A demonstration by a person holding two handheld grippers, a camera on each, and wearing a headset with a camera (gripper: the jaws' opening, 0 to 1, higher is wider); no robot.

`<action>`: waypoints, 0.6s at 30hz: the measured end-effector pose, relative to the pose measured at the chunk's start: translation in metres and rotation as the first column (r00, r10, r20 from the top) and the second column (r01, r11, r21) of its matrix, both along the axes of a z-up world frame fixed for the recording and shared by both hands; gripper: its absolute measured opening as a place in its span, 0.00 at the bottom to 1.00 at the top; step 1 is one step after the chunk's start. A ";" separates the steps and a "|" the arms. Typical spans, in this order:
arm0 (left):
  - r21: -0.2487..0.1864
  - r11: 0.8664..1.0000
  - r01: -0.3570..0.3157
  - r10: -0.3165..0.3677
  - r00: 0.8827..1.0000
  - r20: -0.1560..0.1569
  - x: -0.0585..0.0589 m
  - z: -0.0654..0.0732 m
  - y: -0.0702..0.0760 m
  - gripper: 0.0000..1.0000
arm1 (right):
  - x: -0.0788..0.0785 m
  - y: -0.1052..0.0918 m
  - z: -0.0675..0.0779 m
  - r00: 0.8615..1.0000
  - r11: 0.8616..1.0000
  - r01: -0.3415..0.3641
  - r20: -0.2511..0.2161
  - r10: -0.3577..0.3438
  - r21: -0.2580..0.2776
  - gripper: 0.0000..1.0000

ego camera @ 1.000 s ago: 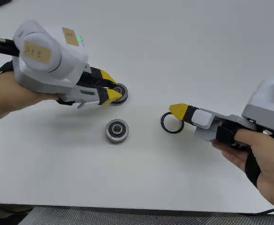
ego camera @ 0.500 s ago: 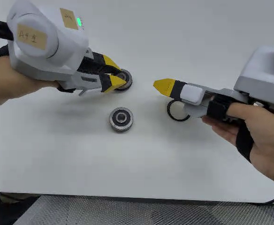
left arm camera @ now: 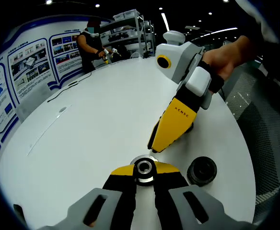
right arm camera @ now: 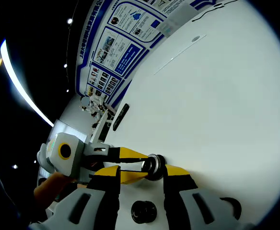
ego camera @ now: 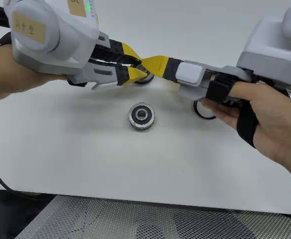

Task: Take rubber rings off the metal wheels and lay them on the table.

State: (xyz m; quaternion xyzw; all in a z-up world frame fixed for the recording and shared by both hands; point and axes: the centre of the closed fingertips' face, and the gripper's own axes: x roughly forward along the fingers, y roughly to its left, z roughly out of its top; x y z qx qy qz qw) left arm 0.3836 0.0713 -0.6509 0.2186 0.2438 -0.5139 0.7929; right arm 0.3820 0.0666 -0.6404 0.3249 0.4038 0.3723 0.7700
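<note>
Open table [ego camera: 85, 154] from 6 to 9 o'clock of loose wheel [ego camera: 142, 115]. At 12 o'clock, left gripper [left arm camera: 145, 168] and right gripper [right arm camera: 147, 171] crowd held wheel [ego camera: 147, 78]. Rubber ring [ego camera: 204, 118] at 3 o'clock.

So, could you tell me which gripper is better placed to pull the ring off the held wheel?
Probably the right. The left gripper is shut on the metal wheel, steadying it, while the right gripper has its open fingers flanking that wheel's rim.

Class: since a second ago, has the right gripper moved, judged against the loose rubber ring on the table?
Yes. The right gripper has left the rubber ring and reached leftward across the table to the wheel held by the left gripper.
</note>
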 end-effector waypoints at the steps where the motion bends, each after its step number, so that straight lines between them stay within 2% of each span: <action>1: -0.003 1.000 0.000 0.000 1.000 -0.001 0.000 0.000 0.000 0.13 | 0.001 0.001 -0.001 1.000 1.000 0.000 -0.005 0.000 0.005 0.38; 3: -0.010 1.000 0.004 -0.004 1.000 -0.003 0.000 0.000 0.000 0.13 | 0.002 0.003 -0.004 1.000 1.000 -0.007 -0.028 0.007 0.015 0.41; 11: -0.022 1.000 0.012 -0.012 1.000 -0.006 0.002 -0.001 0.002 0.13 | 0.005 0.004 -0.009 0.998 1.000 -0.011 -0.057 0.012 0.024 0.45; 18: -0.023 1.000 0.013 -0.013 1.000 -0.006 0.002 -0.005 0.003 0.13 | 0.004 0.008 -0.003 0.999 0.999 -0.013 -0.053 0.015 0.040 0.43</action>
